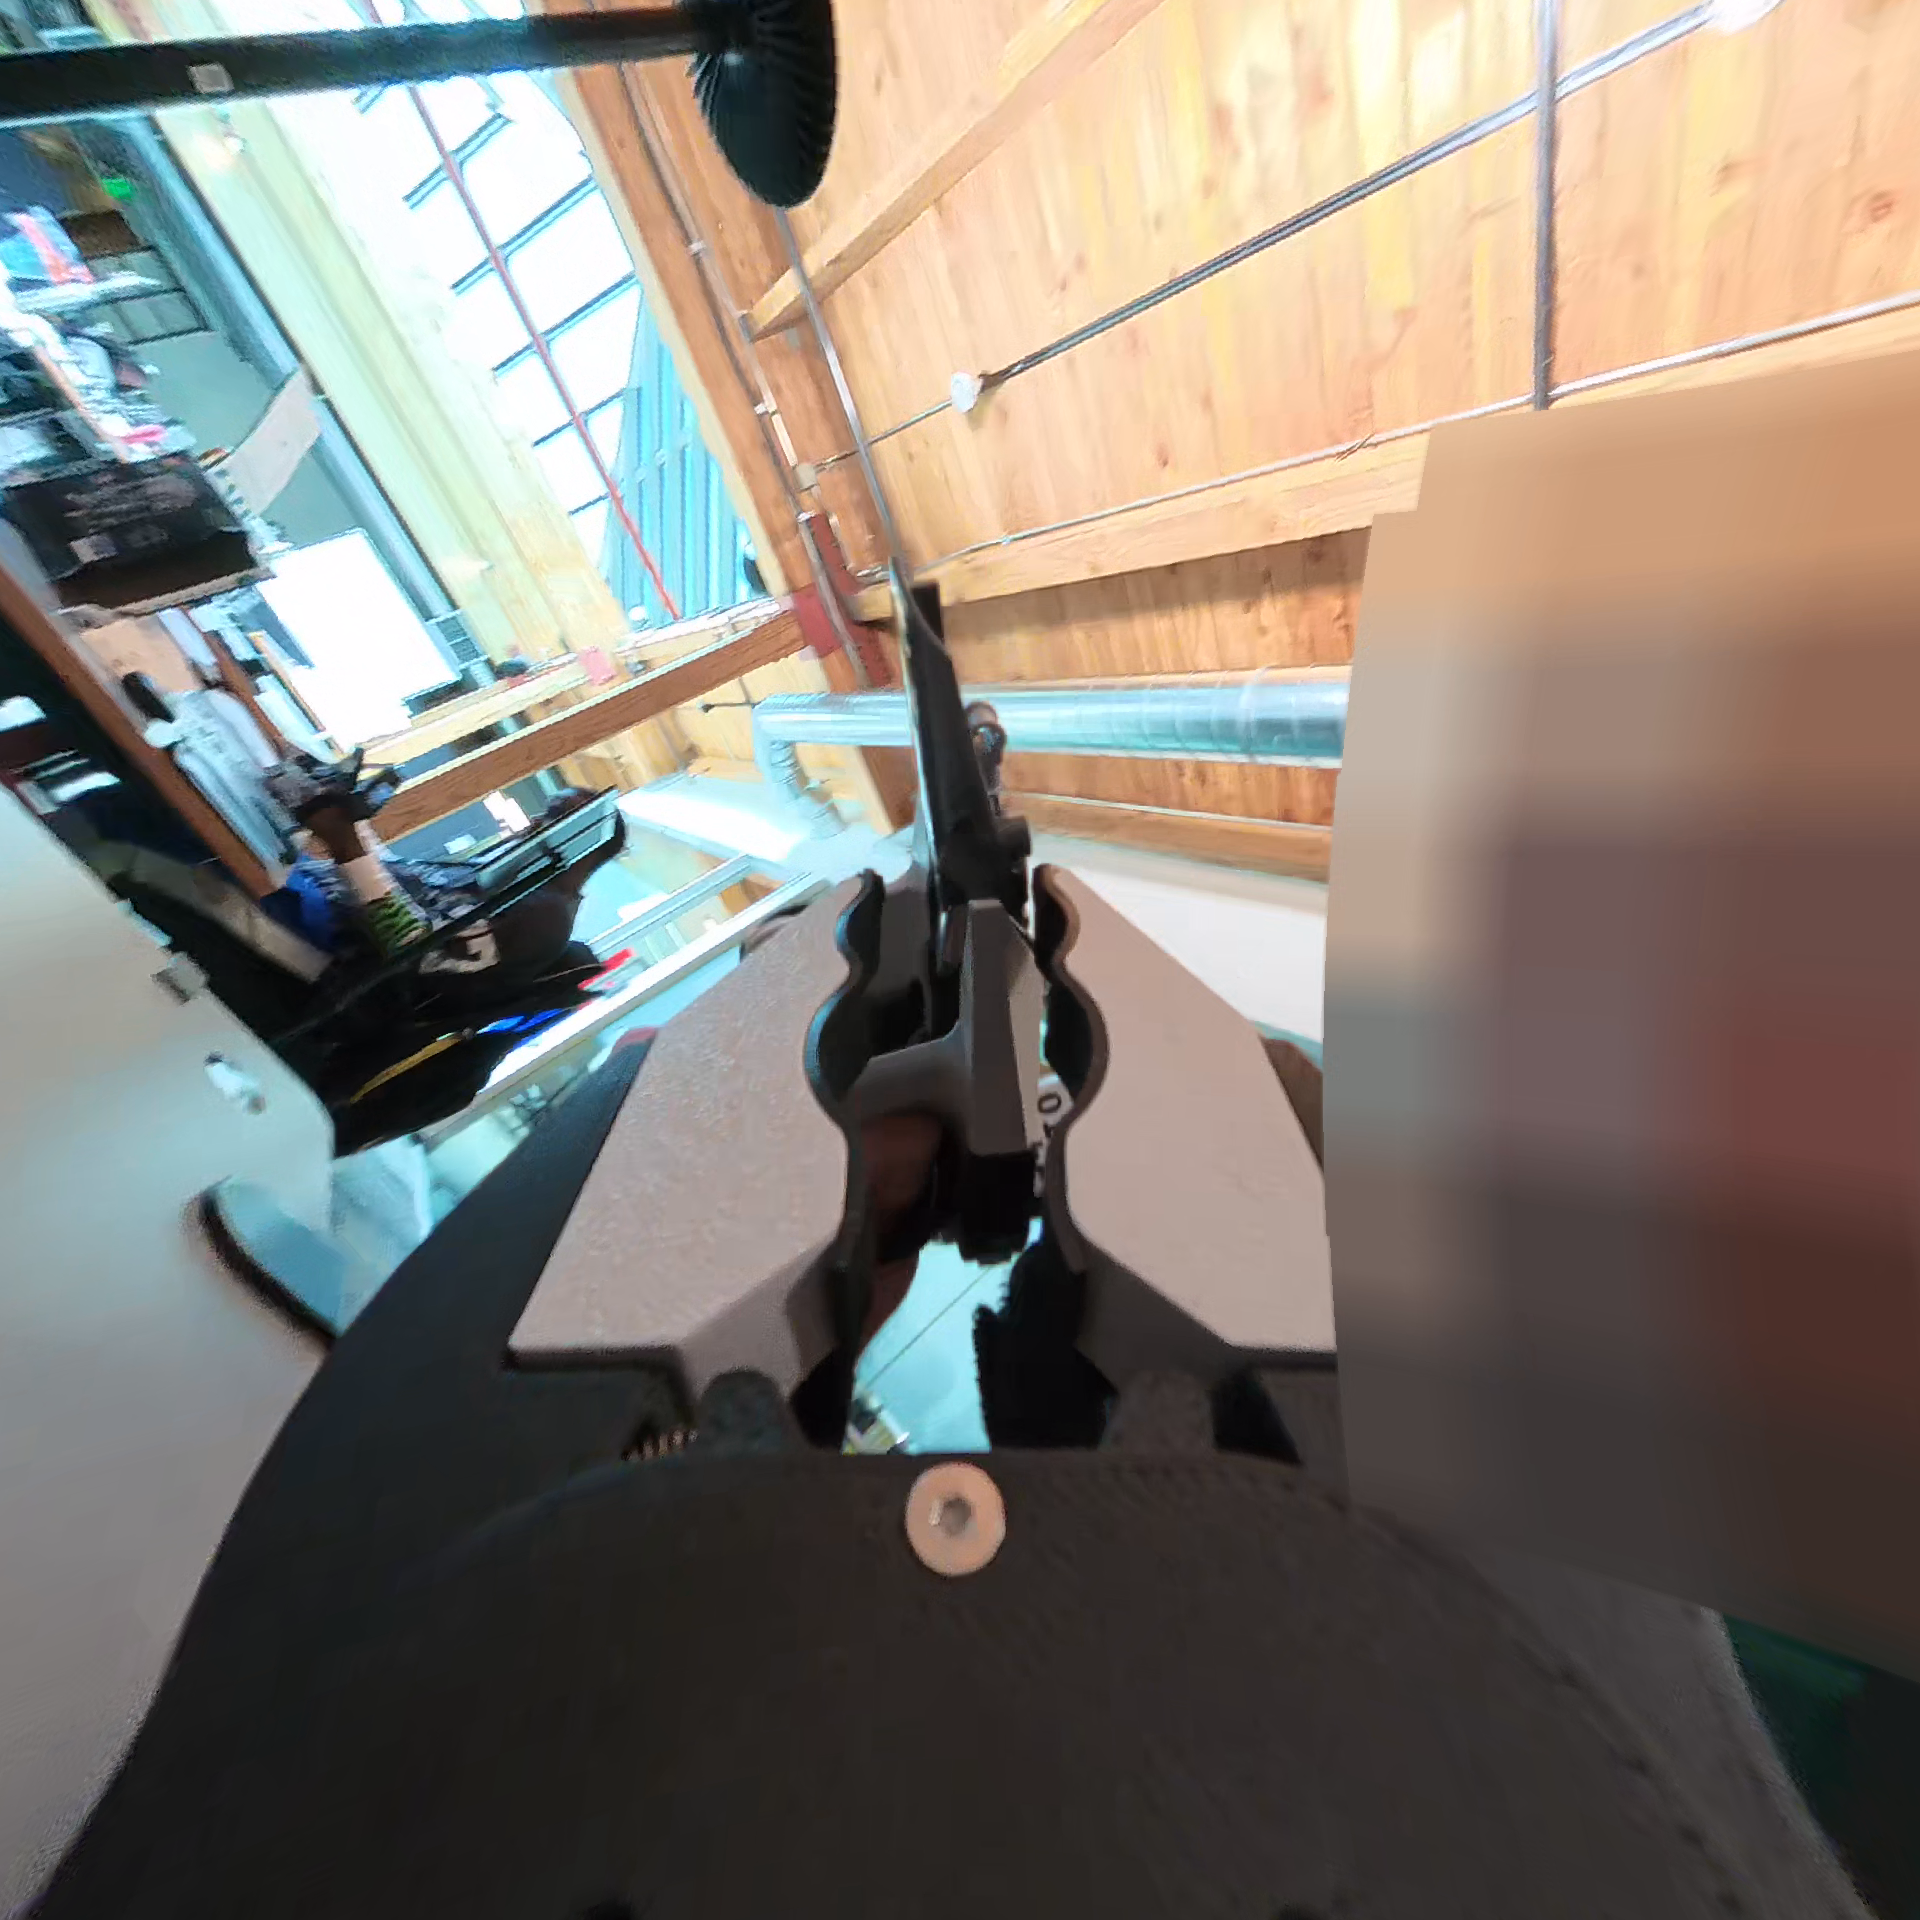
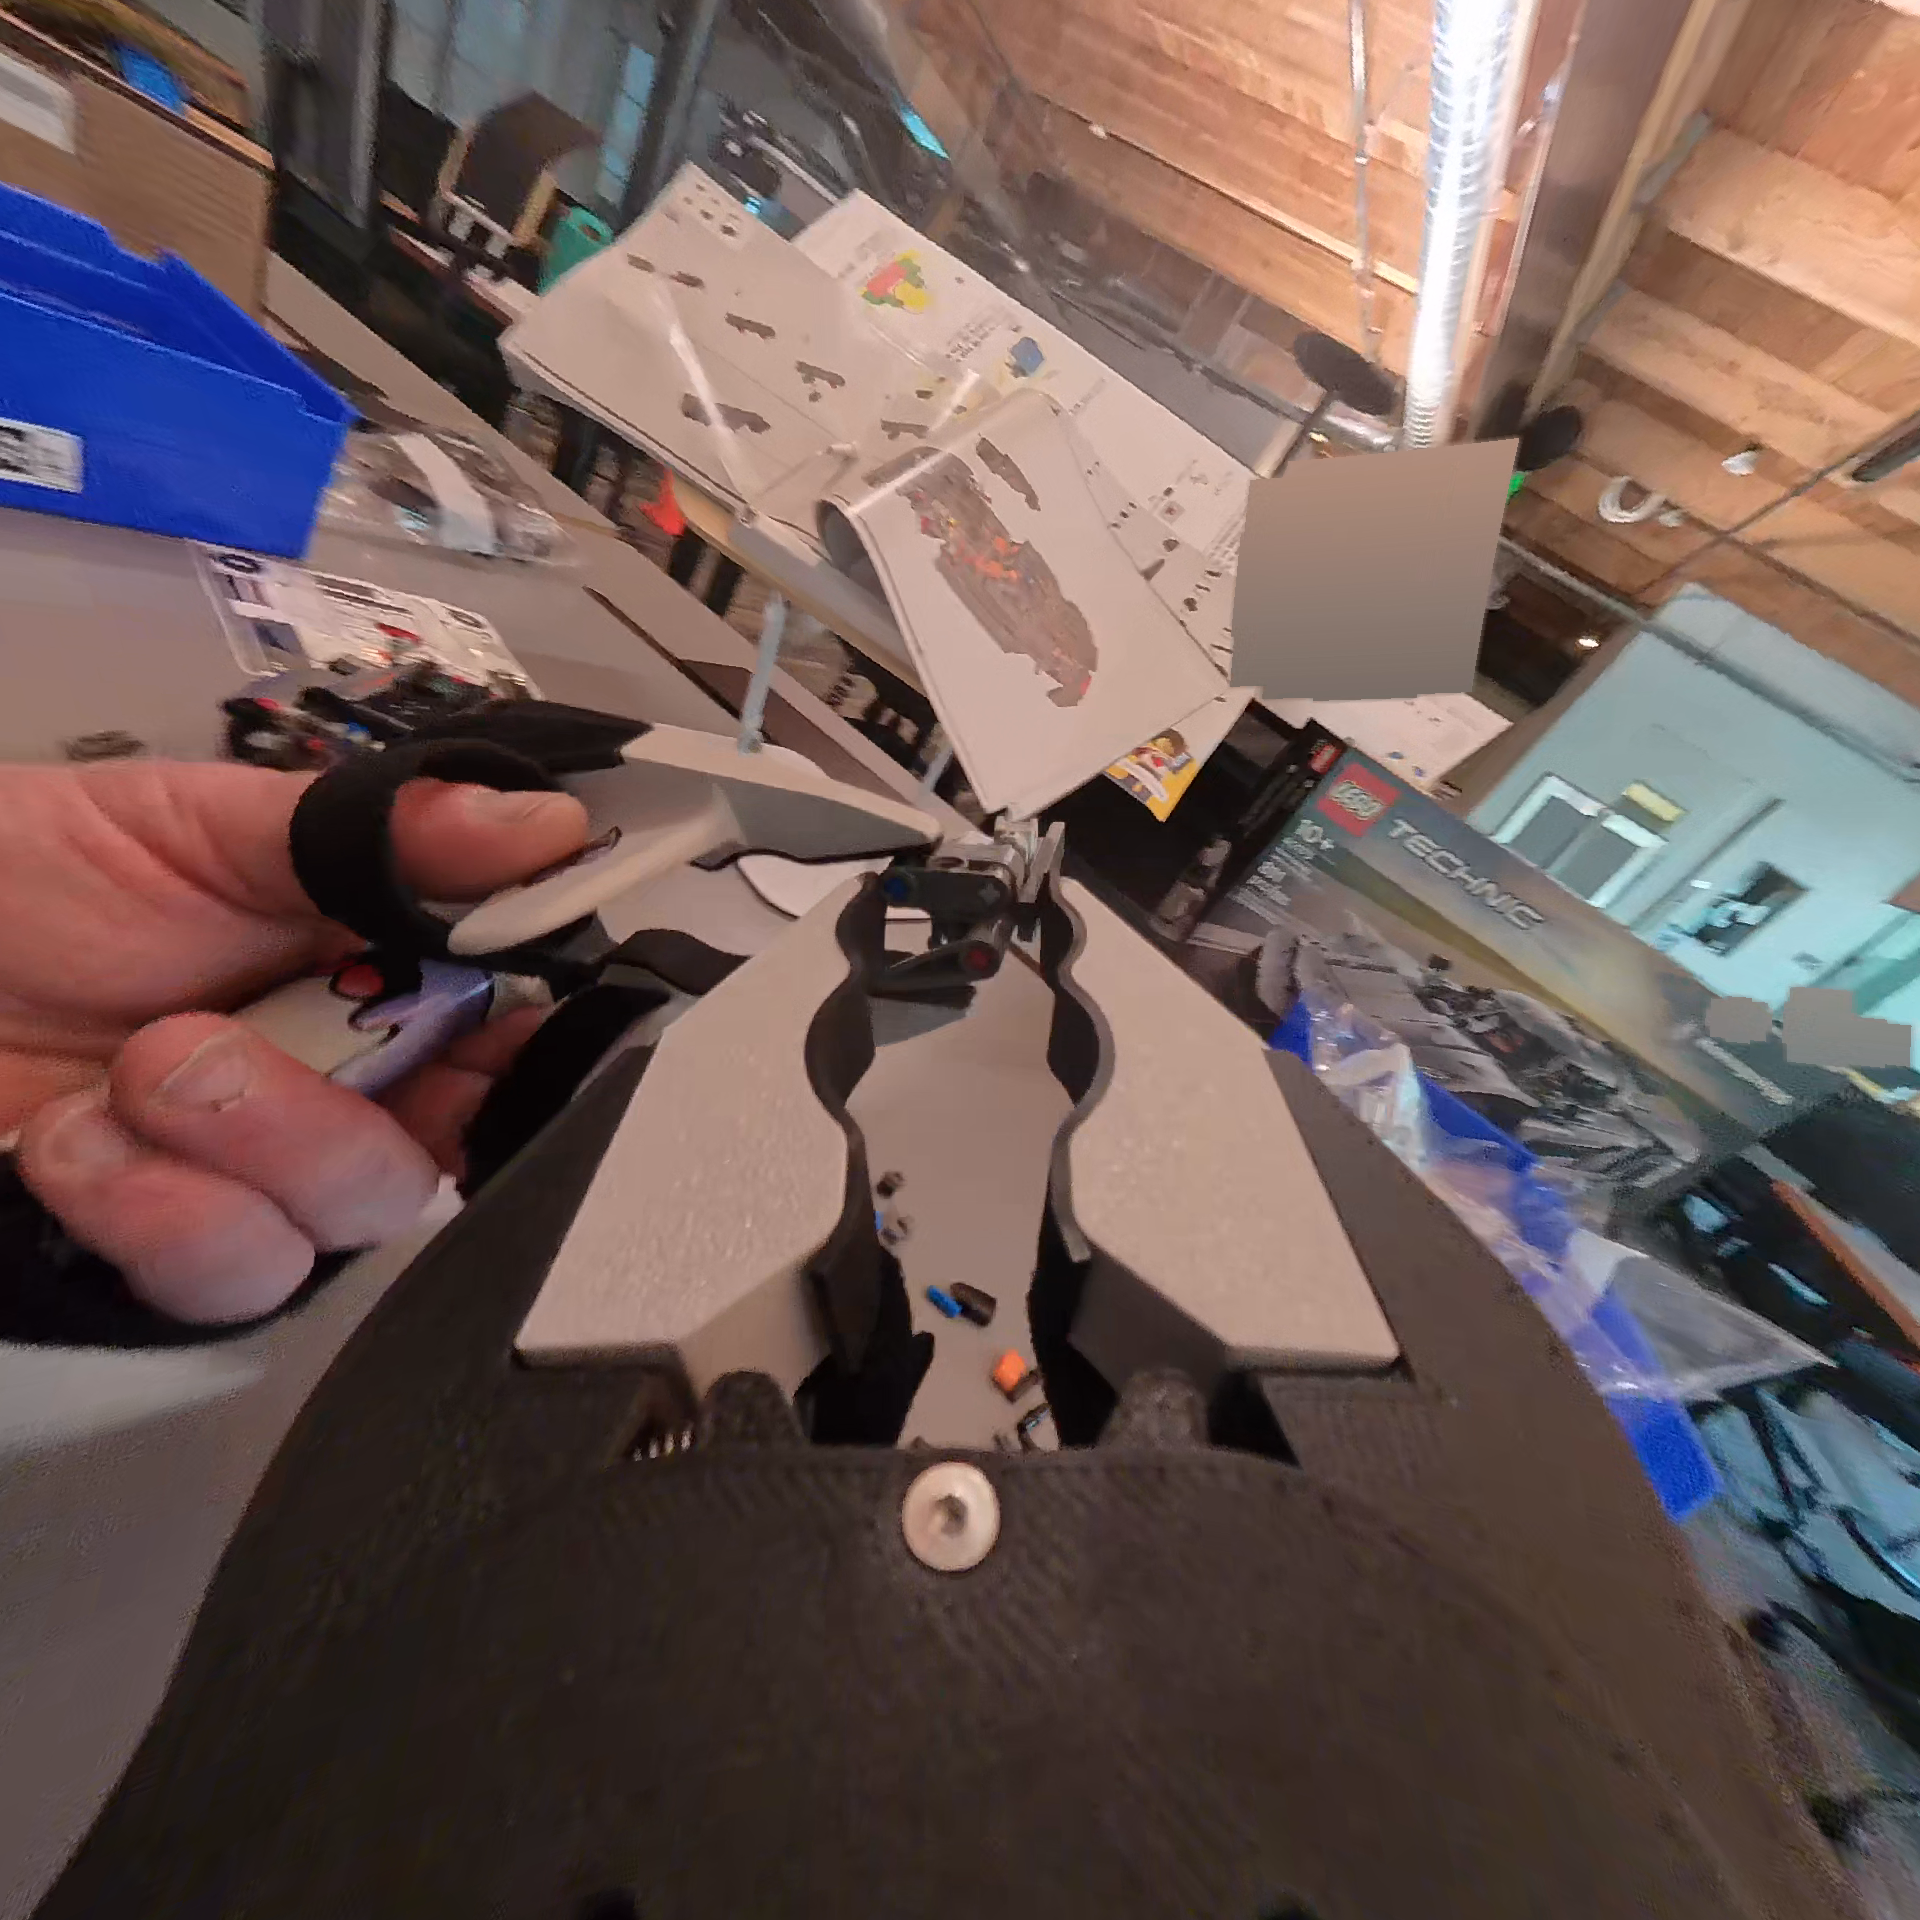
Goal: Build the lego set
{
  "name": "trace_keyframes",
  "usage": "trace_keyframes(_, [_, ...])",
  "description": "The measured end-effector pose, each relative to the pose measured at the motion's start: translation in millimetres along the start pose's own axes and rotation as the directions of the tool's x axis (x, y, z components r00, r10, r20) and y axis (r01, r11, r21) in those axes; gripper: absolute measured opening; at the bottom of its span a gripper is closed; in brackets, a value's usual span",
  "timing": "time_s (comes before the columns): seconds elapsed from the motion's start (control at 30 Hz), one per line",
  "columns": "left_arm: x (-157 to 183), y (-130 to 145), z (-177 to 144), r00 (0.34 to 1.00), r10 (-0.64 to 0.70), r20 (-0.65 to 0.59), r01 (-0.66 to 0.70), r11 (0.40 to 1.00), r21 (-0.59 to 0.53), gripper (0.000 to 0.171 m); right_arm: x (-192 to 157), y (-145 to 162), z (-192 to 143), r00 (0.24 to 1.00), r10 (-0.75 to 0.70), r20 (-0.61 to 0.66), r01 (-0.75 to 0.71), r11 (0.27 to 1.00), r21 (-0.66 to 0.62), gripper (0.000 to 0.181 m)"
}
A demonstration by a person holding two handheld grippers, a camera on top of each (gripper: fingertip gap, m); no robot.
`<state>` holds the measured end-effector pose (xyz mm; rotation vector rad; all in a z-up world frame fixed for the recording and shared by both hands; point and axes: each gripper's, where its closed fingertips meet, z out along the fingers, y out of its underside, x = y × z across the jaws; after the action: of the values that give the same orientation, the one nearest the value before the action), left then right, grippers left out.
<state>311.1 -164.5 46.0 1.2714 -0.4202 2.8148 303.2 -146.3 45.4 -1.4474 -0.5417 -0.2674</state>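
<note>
In the right wrist view my right gripper (image 2: 961,894) is shut on a small black lego assembly (image 2: 951,925) with blue and red pins, held above the grey table (image 2: 644,644). The left gripper (image 2: 920,831), held by a hand (image 2: 156,914), comes in from the left and its grey fingers meet the top of that assembly. In the left wrist view my left gripper (image 1: 956,894) points up at the ceiling. Its fingers are closed on a black and grey lego part (image 1: 961,831) that sticks up between them.
An open instruction booklet (image 2: 987,582) stands on a holder behind the assembly. The lego box (image 2: 1455,914) lies at the right, with a blue bin and a plastic bag (image 2: 1434,1122) in front. Blue bins (image 2: 156,416) and parts bags (image 2: 353,634) are at the left. Loose small pieces (image 2: 961,1299) lie below. Only a small space, under 4 cm, lies between the two pairs of fingers.
</note>
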Motion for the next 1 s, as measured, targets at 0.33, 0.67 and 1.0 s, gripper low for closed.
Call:
trace_keyframes(0.33, [47,23,-79,0.828,0.468,0.311,-0.415,0.882,-0.223,0.03,-40,-5,-31,0.803,0.275,0.53,-0.361,0.93,0.065,0.027])
trace_keyframes(0.67, [29,8,-122,0.725,0.522,0.449,-0.418,0.852,-0.315,0.03,-96,-6,-12,0.526,0.246,0.814,-0.446,0.895,0.018,0.027])
trace_keyframes(1.0, [29,17,-118,0.864,0.351,0.362,-0.269,0.928,-0.257,0.011,-115,-6,0,0.445,0.201,0.873,-0.432,0.902,0.013,0.027])
